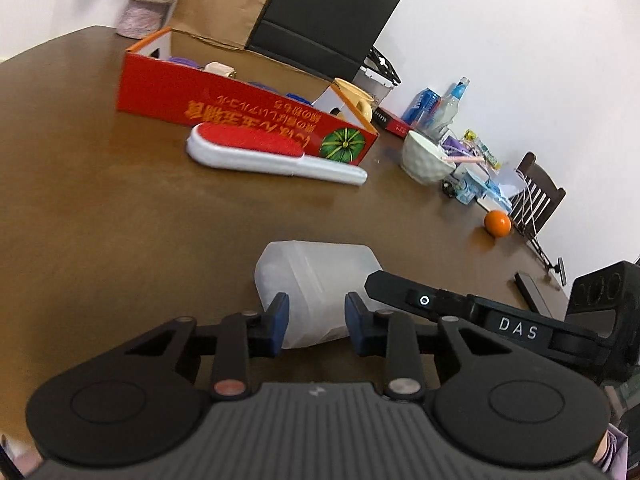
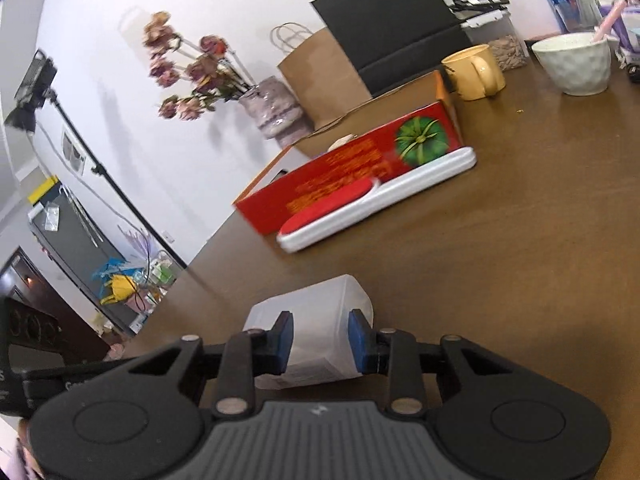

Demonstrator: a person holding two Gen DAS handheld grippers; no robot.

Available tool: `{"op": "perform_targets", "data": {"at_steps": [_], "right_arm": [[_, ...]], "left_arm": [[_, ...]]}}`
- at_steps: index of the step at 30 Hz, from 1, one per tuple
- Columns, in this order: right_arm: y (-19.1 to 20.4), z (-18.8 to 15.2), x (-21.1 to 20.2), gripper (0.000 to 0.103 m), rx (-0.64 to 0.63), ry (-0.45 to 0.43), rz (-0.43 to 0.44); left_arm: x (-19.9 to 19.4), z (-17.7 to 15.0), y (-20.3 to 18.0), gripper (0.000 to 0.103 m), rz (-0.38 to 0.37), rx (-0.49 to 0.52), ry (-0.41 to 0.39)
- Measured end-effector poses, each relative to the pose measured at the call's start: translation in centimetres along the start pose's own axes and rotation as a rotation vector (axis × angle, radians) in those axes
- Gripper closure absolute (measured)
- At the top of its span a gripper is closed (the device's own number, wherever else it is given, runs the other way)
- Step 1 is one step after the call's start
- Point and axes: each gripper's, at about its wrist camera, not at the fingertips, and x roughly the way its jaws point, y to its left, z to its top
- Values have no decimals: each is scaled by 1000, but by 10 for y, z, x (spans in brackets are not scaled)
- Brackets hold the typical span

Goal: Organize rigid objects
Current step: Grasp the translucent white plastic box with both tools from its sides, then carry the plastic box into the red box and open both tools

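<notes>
Both tools grip the same translucent white plastic container [image 1: 316, 280], which lies on its side on the brown wooden desk [image 1: 100, 220]. From the left wrist view, the left tool [image 1: 317, 316] has its blue pads pressed against the container's near end, one on each side. From the right wrist view, the right tool [image 2: 320, 338] pinches the container [image 2: 320, 320] the same way, blue pads tight on its flanks. Beyond the container stands a long red cardboard box printed with a green pumpkin [image 1: 240, 100], open at the top with small items inside. Touching the box's front wall lies a white-handled lint brush with a red pad [image 1: 272, 152]. Just past the box's pumpkin end stand a yellow mug [image 2: 474, 70] and a white dimpled bowl [image 2: 576, 64].
</notes>
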Motion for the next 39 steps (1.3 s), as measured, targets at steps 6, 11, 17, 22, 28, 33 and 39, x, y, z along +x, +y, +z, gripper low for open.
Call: {"op": "perform_targets", "data": {"at_steps": [6, 11, 17, 22, 28, 33, 39], "right_arm": [[7, -15, -14, 74, 3, 0, 16], [-1, -17, -3, 72, 62, 35, 8], [-5, -14, -1, 71, 95, 30, 12], [-3, -1, -9, 38, 84, -17, -2], [-13, 8, 15, 67, 118, 24, 14], [-15, 17, 21, 72, 134, 40, 32], [1, 80, 11, 72, 30, -100, 30]], "left_arm": [[-14, -13, 4, 72, -5, 14, -7], [3, -6, 8, 69, 19, 17, 15], [13, 5, 16, 69, 9, -12, 37], [0, 16, 11, 41, -17, 36, -14], [21, 32, 19, 68, -2, 2, 18], [24, 32, 10, 74, 0, 51, -20], [17, 90, -14, 76, -57, 120, -147]]}}
